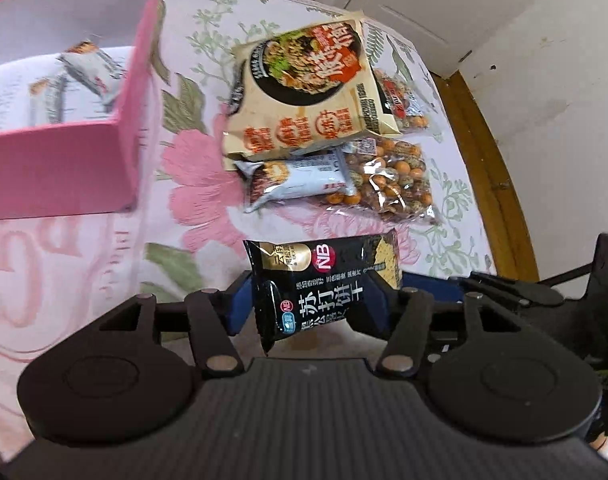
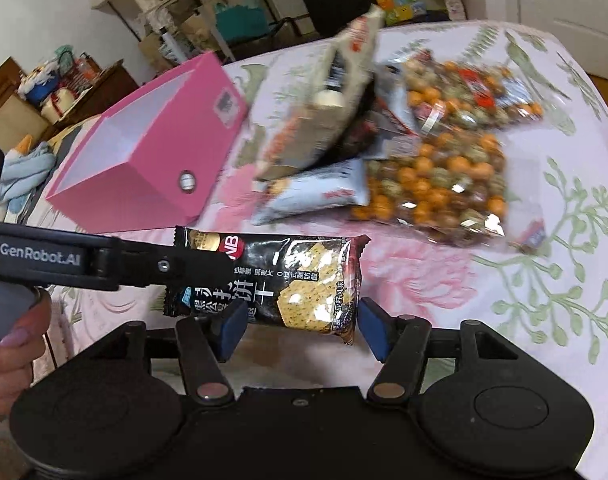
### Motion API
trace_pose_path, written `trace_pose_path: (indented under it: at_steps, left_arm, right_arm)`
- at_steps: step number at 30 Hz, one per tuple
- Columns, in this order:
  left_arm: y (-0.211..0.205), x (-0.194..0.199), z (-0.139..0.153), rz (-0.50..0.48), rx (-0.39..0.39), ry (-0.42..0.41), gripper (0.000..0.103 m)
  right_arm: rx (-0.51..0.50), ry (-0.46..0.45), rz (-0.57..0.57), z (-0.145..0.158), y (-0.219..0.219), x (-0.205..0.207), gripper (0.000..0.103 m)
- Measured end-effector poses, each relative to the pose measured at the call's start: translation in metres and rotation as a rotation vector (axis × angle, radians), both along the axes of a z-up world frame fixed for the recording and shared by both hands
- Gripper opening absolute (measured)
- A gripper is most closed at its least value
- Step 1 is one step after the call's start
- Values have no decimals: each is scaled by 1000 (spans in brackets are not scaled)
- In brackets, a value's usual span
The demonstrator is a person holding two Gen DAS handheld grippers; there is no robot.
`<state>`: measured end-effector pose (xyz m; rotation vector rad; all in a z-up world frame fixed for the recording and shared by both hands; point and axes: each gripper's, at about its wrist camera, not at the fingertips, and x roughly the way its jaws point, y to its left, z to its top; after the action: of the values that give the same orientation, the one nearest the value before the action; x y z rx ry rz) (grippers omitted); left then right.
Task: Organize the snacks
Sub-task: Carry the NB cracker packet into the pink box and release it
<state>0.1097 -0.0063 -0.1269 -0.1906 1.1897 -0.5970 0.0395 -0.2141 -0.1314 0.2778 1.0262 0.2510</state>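
A black soda-cracker packet (image 1: 324, 280) (image 2: 280, 280) is held between the blue pads of my left gripper (image 1: 308, 304), which is shut on its left end. In the right wrist view the left gripper (image 2: 192, 268) reaches in from the left onto the packet. My right gripper (image 2: 300, 324) is open, its blue pads either side of the packet's right part without pinching it. A pink box (image 1: 116, 136) (image 2: 152, 152) stands to the left with two small snack packets (image 1: 92, 68) inside. A beige noodle bag (image 1: 304, 88), a grey wafer packet (image 1: 300, 180) and bags of coated peanuts (image 1: 392, 180) (image 2: 436, 184) lie beyond.
The snacks lie on a floral cloth (image 1: 192, 184) over a round wooden table, whose edge (image 1: 488, 168) curves along the right. White doors and a wall stand to the right. Cluttered shelves and boxes (image 2: 224, 12) fill the room behind the table.
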Motion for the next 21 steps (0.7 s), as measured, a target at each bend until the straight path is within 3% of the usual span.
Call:
trace_pose_path:
  at_steps: [9, 21]
  left_arm:
    - [59, -4, 34, 34, 4, -6, 56]
    - [114, 10, 88, 63, 29, -137, 57]
  right_arm:
    - [-62, -31, 112, 42, 55, 7, 69]
    - [-94, -128, 246, 89, 113, 35, 76]
